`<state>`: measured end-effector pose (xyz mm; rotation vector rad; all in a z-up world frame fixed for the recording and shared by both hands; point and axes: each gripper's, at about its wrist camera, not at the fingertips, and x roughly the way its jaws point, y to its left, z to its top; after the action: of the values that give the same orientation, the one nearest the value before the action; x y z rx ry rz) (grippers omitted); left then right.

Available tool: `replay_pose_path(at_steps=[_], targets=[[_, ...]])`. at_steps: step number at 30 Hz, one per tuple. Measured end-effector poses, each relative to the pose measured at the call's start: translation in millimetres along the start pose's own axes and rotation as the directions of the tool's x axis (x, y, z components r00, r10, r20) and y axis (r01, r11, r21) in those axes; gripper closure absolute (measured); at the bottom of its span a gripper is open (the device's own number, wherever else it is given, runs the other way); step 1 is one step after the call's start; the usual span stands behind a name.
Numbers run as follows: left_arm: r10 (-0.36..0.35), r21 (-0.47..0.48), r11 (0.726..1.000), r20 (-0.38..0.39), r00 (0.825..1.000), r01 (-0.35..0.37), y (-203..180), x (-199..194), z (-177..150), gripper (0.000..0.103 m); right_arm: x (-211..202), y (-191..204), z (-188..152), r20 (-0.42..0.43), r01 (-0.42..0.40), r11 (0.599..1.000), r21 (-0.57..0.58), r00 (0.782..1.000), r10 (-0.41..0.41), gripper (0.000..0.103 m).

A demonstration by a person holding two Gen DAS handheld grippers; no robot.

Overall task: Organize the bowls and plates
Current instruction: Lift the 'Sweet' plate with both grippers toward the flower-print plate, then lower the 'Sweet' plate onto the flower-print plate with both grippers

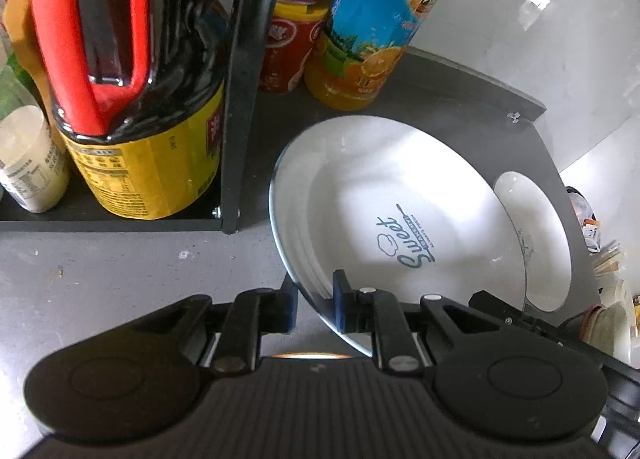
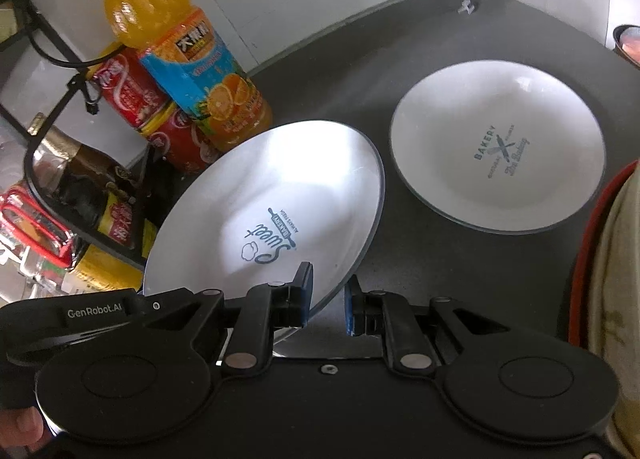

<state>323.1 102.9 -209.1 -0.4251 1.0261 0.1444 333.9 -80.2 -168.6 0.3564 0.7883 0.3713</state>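
The left hand-held gripper [image 1: 314, 301] and right hand-held gripper [image 2: 326, 299] both pinch the near rim of the "Sweet" plate [image 2: 272, 199], tilted above the dark surface [image 2: 440, 259] beside the "Bakery" plate [image 2: 500, 147]. Glazed ceramic: stiff, probably slippery, breakable; the rim is the only hold.

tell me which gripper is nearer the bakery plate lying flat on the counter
Right. The right gripper holds the tilted Sweet plate just beside the Bakery plate; the left gripper grips its far edge.
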Motion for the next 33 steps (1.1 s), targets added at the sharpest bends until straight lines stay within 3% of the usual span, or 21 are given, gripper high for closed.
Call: replay_pose_path(at_steps=[14,33], targets=[[0.017,-0.029,0.999,0.055,0.998,-0.015,3,-49,-25,0.087,-34,1,-11,0.023,-0.054,0.995,-0.078,0.998,0.056,0.087],[0.106,-0.15,0.984,0.065,0.992,-0.095,10,-90,-96,0.087,-67,4,-52,-0.06,-0.14,0.971,-0.193,0.99,0.131,0.087]])
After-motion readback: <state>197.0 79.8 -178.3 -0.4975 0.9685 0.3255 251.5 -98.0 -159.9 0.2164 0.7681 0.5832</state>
